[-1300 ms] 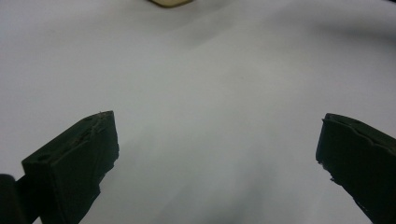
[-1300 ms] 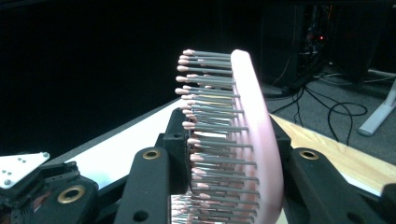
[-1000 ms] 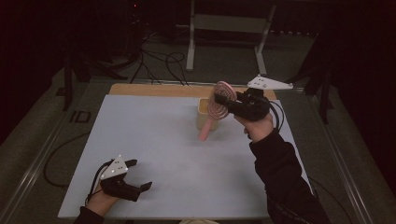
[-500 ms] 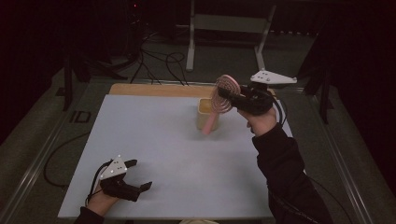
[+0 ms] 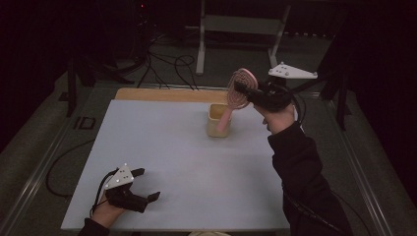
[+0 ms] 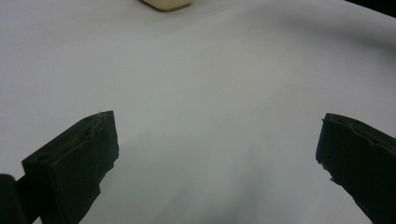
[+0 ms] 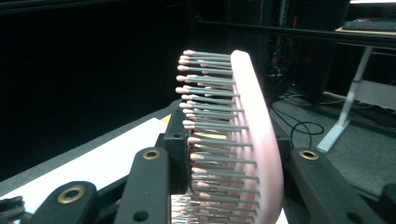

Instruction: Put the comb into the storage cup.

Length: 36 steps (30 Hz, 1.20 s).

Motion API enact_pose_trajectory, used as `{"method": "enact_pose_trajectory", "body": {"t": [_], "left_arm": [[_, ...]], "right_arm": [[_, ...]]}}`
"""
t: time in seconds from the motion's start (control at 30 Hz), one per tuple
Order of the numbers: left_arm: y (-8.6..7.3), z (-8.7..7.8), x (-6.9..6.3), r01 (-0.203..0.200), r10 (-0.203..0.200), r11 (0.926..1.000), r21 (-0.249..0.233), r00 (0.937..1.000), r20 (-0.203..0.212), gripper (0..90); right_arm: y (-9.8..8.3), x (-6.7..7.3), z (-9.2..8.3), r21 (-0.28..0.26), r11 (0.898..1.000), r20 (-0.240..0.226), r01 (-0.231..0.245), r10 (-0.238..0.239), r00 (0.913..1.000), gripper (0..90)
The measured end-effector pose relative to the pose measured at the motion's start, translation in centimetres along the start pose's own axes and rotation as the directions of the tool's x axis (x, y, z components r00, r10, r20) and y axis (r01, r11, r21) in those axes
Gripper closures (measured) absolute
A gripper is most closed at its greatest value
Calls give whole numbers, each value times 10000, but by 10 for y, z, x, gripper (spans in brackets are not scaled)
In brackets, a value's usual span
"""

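A pink hairbrush (image 5: 224,118) hangs tilted above the far right of the table, bristled head up and handle down. My right gripper (image 5: 244,90) is shut on the head; in the right gripper view its jaws press either side of the hairbrush (image 7: 252,121). The handle's lower end overlaps a small cream container (image 5: 215,129); I cannot tell whether it is inside. My left gripper (image 5: 147,184) rests open on the near left of the table with nothing in it. In the left gripper view, bare table lies under that left gripper (image 6: 217,135), and the container (image 6: 167,3) sits far ahead.
A white sheet (image 5: 196,167) covers the table, with a wooden strip (image 5: 162,94) along its far edge. Beyond the table stand a desk frame (image 5: 201,44) and cables (image 5: 167,64) on the dark floor. A metal rail (image 5: 44,167) runs along the left side.
My right gripper has carried the hairbrush a little up and to the right, towards the cream container. The left gripper has stayed put.
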<state>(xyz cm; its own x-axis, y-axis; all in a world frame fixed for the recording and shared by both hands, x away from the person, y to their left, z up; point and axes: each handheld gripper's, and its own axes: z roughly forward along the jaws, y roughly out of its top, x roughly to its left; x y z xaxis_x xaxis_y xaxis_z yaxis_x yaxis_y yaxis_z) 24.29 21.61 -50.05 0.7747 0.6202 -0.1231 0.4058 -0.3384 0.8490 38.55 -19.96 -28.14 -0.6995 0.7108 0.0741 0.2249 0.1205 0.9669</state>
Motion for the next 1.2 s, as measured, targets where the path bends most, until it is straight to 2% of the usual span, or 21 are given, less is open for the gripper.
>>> {"method": "enact_pose_trajectory", "body": {"t": [0.43, 0.57, 0.77, 0.93, 1.2], "left_arm": [[0, 0, 1, 192, -191, 9998, -70, 9998, 39, 1], [1, 0, -1, 69, -69, 10000, -17, 9999, 93, 2], [1, 0, -1, 77, -77, 10000, -22, 9999, 107, 1], [1, 0, -1, 65, -64, 10000, -58, 9999, 137, 1], [1, 0, -1, 20, -19, 9999, -103, 9999, 118, 1]], "right_arm": [[15, -13, 4, -398, 9992, 473, 85, -66, 9989, 645], [19, -18, 7, -462, 9989, 644, 23, 7, 9979, 645], [21, -22, 13, -426, 9990, 818, 104, -69, 9966, 645], [21, -30, 19, -443, 9989, 950, -120, 162, 9953, 645], [19, -34, 30, -593, 9982, 1259, -64, 139, 9919, 645]]}}
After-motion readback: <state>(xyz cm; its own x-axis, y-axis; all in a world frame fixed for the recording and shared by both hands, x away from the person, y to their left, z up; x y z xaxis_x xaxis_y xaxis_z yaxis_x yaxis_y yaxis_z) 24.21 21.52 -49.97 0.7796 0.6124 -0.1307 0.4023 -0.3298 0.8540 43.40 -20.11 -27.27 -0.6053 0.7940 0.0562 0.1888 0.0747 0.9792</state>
